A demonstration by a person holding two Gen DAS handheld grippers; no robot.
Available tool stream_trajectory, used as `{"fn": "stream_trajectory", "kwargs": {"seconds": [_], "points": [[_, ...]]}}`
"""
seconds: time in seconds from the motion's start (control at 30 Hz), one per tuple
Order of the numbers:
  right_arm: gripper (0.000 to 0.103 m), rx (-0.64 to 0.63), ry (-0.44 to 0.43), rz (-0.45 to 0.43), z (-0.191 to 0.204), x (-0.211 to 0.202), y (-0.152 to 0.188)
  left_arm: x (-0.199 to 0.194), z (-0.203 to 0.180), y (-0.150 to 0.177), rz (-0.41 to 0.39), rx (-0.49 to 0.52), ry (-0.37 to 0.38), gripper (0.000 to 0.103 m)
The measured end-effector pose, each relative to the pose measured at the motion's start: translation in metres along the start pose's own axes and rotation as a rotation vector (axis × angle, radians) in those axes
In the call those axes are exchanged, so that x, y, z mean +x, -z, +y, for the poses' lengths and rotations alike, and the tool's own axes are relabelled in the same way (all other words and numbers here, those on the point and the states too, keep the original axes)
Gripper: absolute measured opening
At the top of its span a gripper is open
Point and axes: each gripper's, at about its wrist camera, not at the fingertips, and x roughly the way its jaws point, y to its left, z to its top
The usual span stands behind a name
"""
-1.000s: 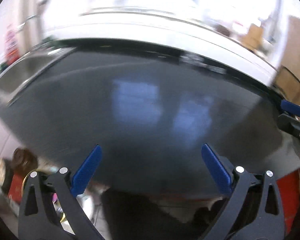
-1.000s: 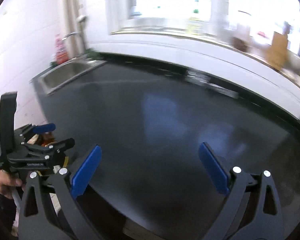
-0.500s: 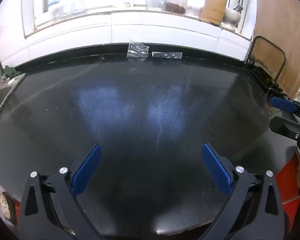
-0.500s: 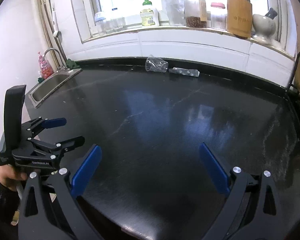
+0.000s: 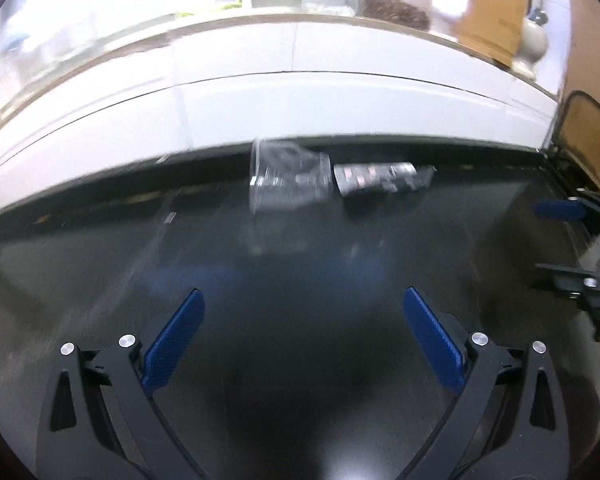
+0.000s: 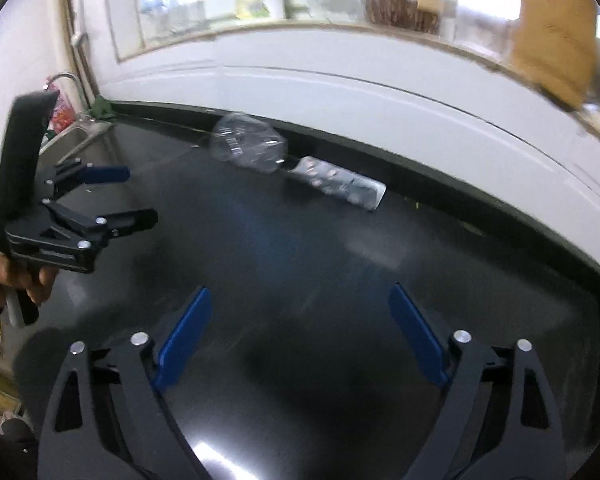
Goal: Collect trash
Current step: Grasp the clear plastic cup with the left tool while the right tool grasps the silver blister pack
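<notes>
Broadly, a black countertop (image 5: 300,280) fills both views, backed by a white tiled wall (image 6: 340,92) under a cluttered windowsill (image 5: 380,20). Both grippers hang above the bare counter — the left gripper (image 5: 303,334) spread wide with nothing between its blue pads, the right gripper (image 6: 300,332) also apart and empty, its jaws having just been closing a little. Against the back edge lie a crumpled clear plastic bottle (image 6: 248,148) and, just beside it, a blister pack (image 6: 340,186) — well apart from either gripper.

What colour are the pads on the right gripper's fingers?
Blue, on black fingers; clearest in the right wrist view.
</notes>
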Motion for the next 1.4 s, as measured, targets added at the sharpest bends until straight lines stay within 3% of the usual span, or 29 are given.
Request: {"fn": "stream_trajectory", "kwargs": {"seconds": [0.2, 0.43, 0.47, 0.6, 0.67, 0.8, 0.9, 1.1, 1.23, 1.4], "points": [[0.079, -0.054, 0.003, 0.034, -0.031, 0.065, -0.042, 0.071, 0.020, -0.044, 0.022, 0.007, 0.030, 0.096], [0.077, -0.158, -0.005, 0.042, -0.033, 0.089, -0.058, 0.095, 0.033, -0.060, 0.024, 0.018, 0.101, 0.095], [0.071, -0.164, -0.005, 0.047, -0.032, 0.091, -0.058, 0.095, 0.033, -0.061, 0.020, 0.019, 0.110, 0.094], [0.035, -0.212, -0.003, 0.075, -0.023, 0.094, -0.053, 0.096, 0.032, -0.063, 0.043, 0.028, 0.153, 0.068], [0.025, -0.237, 0.000, 0.080, -0.016, 0.092, -0.048, 0.096, 0.027, -0.061, 0.064, 0.045, 0.174, 0.057], [0.010, -0.271, 0.001, 0.084, 0.002, 0.080, -0.038, 0.090, 0.018, -0.055, 0.075, 0.066, 0.183, 0.022], [0.004, -0.251, 0.006, 0.074, 0.016, 0.064, -0.031, 0.074, 0.015, -0.048, 0.066, 0.042, 0.201, 0.008], [0.004, -0.150, 0.045, 0.059, 0.047, 0.014, -0.001, 0.019, 0.003, -0.020, 0.038, 0.017, 0.186, 0.008], [0.004, -0.098, 0.063, 0.040, 0.075, -0.026, 0.028, -0.032, -0.006, 0.016, 0.054, -0.025, 0.162, 0.008], [0.004, -0.031, 0.066, 0.016, 0.110, -0.076, 0.072, -0.096, -0.020, 0.078, 0.090, -0.043, 0.045, 0.008]]}}
